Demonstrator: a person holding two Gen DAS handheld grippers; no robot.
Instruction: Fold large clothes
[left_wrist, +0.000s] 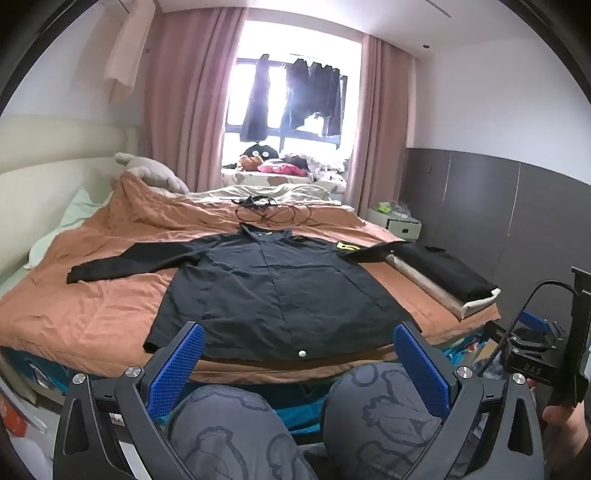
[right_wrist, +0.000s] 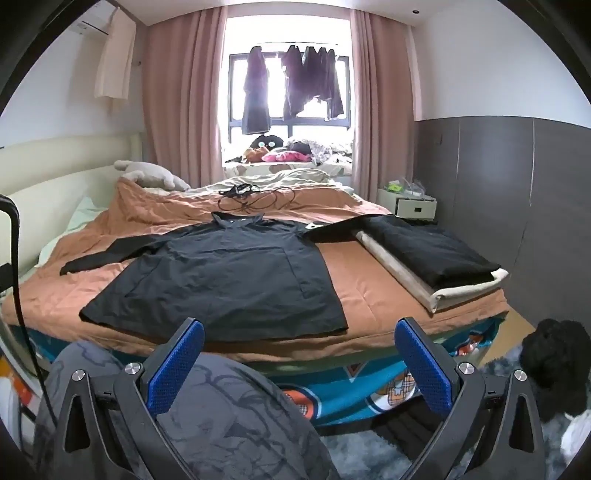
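Two claws stand at the foot of the bed (left_wrist: 92, 321), both spread wide and holding nothing: the left claw (left_wrist: 299, 354) and the right claw (right_wrist: 300, 350) each show ribbed blue pads on black frames, short of the mattress edge and above the person's knees (left_wrist: 373, 406) in grey printed fabric.

Surface: the bed carries a rust-orange quilt (right_wrist: 369, 280), wrinkled and matte. On the quilt, near the foot of the bed, a black shirt (left_wrist: 273, 280) lies spread flat, sleeves out to both sides, one pale snap at its hem, a yellow-green patch near its right shoulder. On the bed's right edge sits a folded black garment (right_wrist: 428, 251) on a cream folded cloth. Beyond the shirt, toward the far side of the bed, a black cable (right_wrist: 258, 199) lies in loops. A grey plush toy (right_wrist: 151, 175) rests at the bed's far left corner, by the cream padded headboard.

Room: pink curtains (right_wrist: 177, 92) flank a bright window (right_wrist: 288, 85) beyond the bed, dark clothes hanging in it. A white nightstand (right_wrist: 413, 203) stands right of the bed, against grey wall panels.

Writing: letters on a black block of the right claw's rig, seen in the left view, are too blurred to read with certainty.
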